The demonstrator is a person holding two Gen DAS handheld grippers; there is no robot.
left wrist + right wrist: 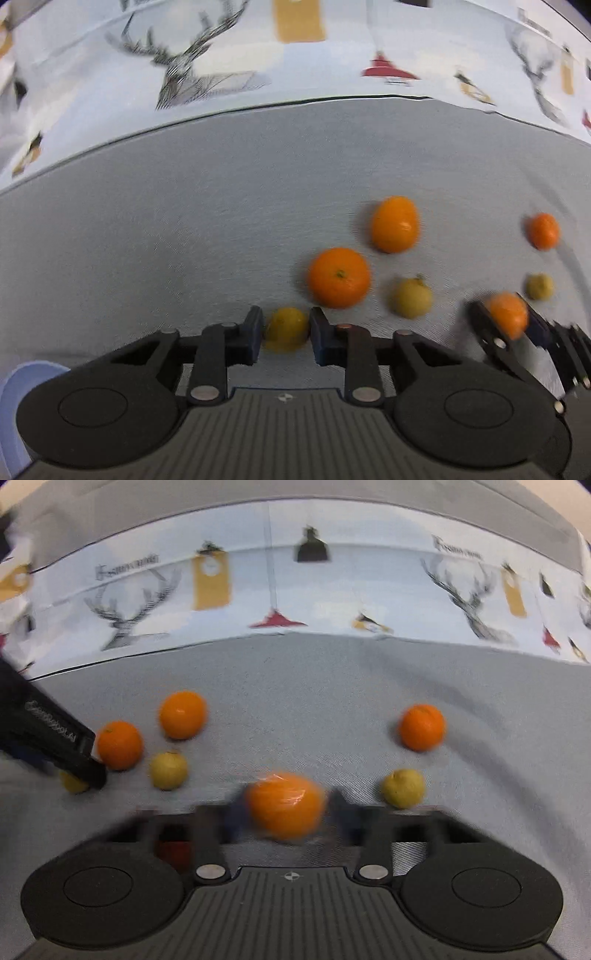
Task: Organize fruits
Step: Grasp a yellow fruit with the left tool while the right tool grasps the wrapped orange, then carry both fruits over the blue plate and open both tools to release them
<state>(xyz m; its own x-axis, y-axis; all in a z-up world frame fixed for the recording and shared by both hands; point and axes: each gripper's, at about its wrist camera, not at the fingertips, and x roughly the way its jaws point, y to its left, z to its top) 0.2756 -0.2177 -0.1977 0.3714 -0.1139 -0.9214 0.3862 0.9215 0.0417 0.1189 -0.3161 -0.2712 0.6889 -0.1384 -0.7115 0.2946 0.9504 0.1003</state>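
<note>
Both grabs look done: the left gripper (pixel 284 332) squeezes a small yellow fruit (pixel 286 328) and the right gripper (pixel 284 812) squeezes an orange (pixel 284 805), both low on the grey worktop (pixel 184 240), so lifting and sorting come next

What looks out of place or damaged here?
Nothing stands out. The loose fruits lie whole on the grey cloth; the left gripper clamps a yellow fruit, the right gripper an orange.
</note>
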